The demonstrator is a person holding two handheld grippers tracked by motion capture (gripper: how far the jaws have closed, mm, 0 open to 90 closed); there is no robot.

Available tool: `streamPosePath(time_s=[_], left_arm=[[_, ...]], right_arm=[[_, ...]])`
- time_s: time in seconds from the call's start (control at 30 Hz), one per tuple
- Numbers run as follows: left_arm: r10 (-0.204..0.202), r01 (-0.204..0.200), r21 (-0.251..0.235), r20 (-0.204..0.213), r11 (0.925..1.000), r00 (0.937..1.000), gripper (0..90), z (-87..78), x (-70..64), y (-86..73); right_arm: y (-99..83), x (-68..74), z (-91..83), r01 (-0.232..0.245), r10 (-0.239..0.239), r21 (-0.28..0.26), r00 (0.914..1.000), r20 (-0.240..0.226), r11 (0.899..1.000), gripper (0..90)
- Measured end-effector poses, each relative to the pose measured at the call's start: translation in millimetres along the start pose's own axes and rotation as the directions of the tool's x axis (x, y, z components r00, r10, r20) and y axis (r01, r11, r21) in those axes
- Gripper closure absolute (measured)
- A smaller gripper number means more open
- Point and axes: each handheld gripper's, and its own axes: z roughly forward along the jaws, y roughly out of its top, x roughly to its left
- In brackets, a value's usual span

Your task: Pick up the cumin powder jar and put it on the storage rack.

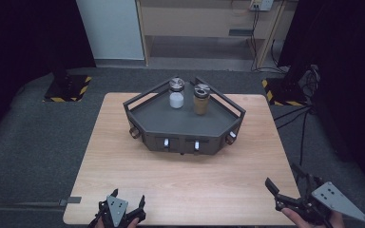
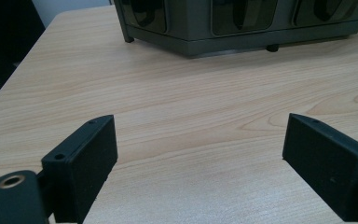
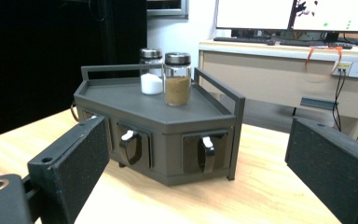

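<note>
A dark grey corner rack stands at the far middle of the wooden table. On its top shelf stand a jar of white powder and a jar of brown powder, both with metal lids. In the right gripper view the white jar and brown jar stand upright above the rack. My left gripper is open at the table's near edge, empty. My right gripper is open at the near right corner, empty. The left gripper hovers low over bare wood.
The rack's front faces hold small hanging cups or scoops in recesses. A wooden desk with a socket and cables stands behind the table. Yellow-black striped bases sit on the grey floor at both far sides.
</note>
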Motion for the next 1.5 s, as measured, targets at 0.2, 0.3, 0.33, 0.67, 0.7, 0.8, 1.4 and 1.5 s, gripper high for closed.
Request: streamPosePath(time_s=[0.2,0.3,0.33,0.67,0.7,0.8,1.4,1.5], left_arm=[[0.007,-0.007,-0.002,0.001,1.0000,1.0000,9.2,-0.6,-0.6,0.3],[0.010,-0.010,-0.004,-0.001,0.9999,1.0000,9.2,-1.1,-1.0,0.2],[0.011,-0.011,-0.004,-0.001,0.9999,0.9999,9.2,-1.2,-1.1,0.1],[0.014,-0.015,-0.009,-0.002,0.9999,0.9999,9.2,-3.0,-1.2,0.2],[0.015,-0.015,-0.010,-0.002,0.9998,0.9999,9.2,-3.1,-1.0,0.1],[0.016,-0.016,-0.012,-0.002,0.9998,0.9999,9.2,-3.4,-0.6,-0.5],[0.034,-0.034,0.003,0.005,0.9994,0.9994,9.2,1.6,0.2,-1.5],[0.036,-0.036,0.004,0.004,0.9993,0.9993,9.1,2.2,-0.1,-1.4]], right_arm=[[-14.5,3.1,-9.3,-0.016,0.015,0.031,0.9997,0.017,0.999,6.3],[-22.2,4.6,-12.3,-0.024,0.023,0.045,0.9994,0.024,0.999,6.1],[-24.4,5.0,-13.3,-0.026,0.024,0.051,0.9994,0.026,0.998,6.1],[-40.9,7.1,-20.4,-0.045,0.039,0.110,0.9977,0.056,0.993,6.0],[-43.4,7.0,-20.8,-0.048,0.042,0.119,0.9974,0.060,0.992,5.9],[-49.8,5.8,-21.0,-0.054,0.045,0.140,0.9969,0.064,0.989,5.9],[-74.1,-10.0,-12.5,-0.127,0.102,0.296,0.9900,0.097,0.947,5.5],[-75.3,-11.7,-10.7,-0.145,0.120,0.318,0.9882,0.095,0.937,5.4]])
